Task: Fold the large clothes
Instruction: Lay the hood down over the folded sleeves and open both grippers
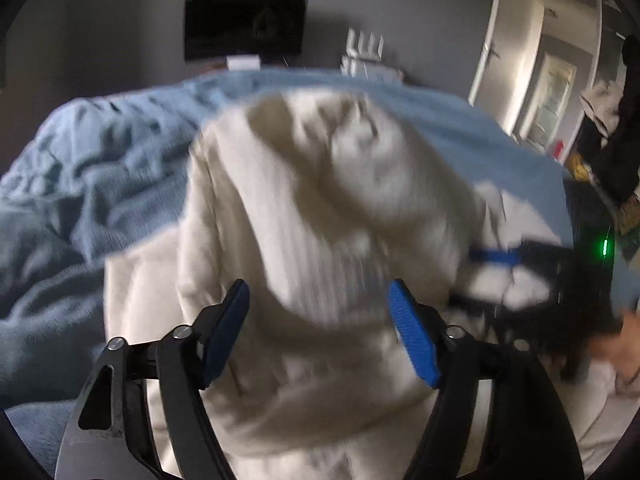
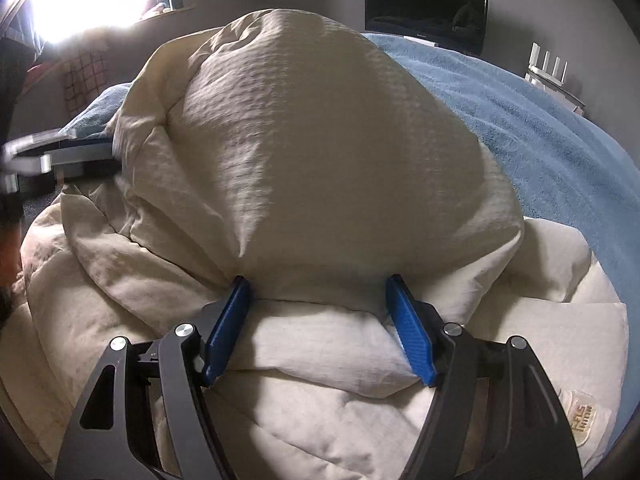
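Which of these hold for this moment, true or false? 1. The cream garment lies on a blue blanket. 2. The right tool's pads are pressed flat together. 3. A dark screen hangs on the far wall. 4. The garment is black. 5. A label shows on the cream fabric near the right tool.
1. True: the cream garment rests on the blue blanket.
2. False: the right tool has its pads wide apart, with a bulge of fabric between them.
3. True: the dark screen is on the wall.
4. False: it is cream.
5. True: the label sits at lower right.
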`<state>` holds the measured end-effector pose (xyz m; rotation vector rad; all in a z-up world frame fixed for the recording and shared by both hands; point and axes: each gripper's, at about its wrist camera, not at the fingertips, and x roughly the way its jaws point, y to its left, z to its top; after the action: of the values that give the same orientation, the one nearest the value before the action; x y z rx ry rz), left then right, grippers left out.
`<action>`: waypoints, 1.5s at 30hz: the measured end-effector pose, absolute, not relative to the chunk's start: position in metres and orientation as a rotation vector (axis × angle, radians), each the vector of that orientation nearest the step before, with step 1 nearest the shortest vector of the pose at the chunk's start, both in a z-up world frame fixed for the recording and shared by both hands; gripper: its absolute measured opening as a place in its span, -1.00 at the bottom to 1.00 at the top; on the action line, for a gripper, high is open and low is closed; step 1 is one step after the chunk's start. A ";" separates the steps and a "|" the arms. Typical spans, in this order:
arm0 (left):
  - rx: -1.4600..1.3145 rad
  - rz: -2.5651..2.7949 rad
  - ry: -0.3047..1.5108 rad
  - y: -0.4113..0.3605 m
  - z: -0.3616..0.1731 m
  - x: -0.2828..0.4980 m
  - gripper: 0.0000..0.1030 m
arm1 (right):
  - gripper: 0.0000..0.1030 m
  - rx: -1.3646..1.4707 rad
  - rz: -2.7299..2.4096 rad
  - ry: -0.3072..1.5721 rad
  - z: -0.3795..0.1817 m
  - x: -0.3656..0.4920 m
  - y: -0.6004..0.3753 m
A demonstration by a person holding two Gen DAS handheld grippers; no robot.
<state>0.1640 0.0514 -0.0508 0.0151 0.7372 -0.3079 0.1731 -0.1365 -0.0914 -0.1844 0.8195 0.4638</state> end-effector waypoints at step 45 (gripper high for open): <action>0.155 -0.128 1.108 0.037 -0.081 0.085 0.87 | 0.64 -0.262 0.238 0.954 -0.079 0.057 -0.188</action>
<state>0.0853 0.0372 -0.0813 0.1555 1.1079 -0.1278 0.0574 -0.1883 -0.0787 -0.2618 0.9537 0.2377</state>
